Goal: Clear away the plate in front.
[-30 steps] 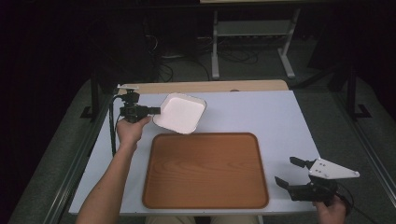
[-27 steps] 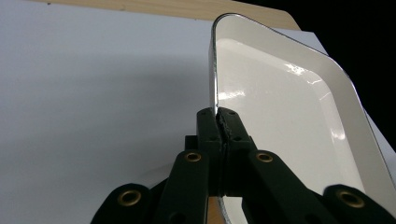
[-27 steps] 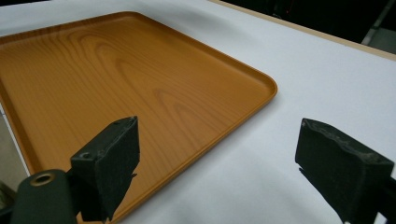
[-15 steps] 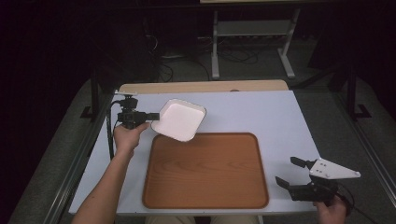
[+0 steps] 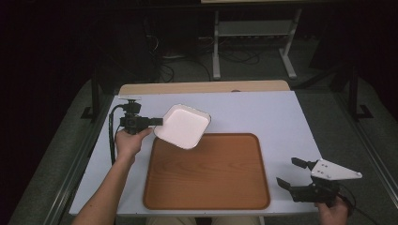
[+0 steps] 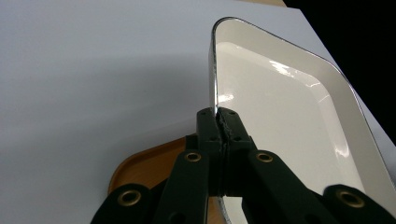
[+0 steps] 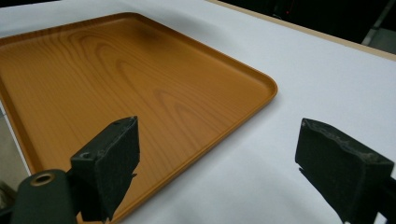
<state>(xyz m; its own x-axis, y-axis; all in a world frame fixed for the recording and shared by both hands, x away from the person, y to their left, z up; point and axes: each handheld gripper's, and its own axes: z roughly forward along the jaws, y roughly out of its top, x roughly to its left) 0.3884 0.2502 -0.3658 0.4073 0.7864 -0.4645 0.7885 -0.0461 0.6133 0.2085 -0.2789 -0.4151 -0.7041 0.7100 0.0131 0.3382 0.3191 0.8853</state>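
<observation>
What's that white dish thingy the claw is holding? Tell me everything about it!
The white dish is a shallow, glossy rectangular tray with rounded corners and a thin dark rim, maybe plastic or enamel. It is empty. The left claw pinches its rim edge shut, holding it tilted in the air above the far left corner of the wooden tray on the white table. Nothing else touches it.

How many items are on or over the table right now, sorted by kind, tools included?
White dish: 1, clamped at its rim by the left tool, tilted above the tray's far left corner
Wooden tray: 1, flat on the table
Tools: 2, the right tool open at the table's near right corner
Total: 4
</observation>
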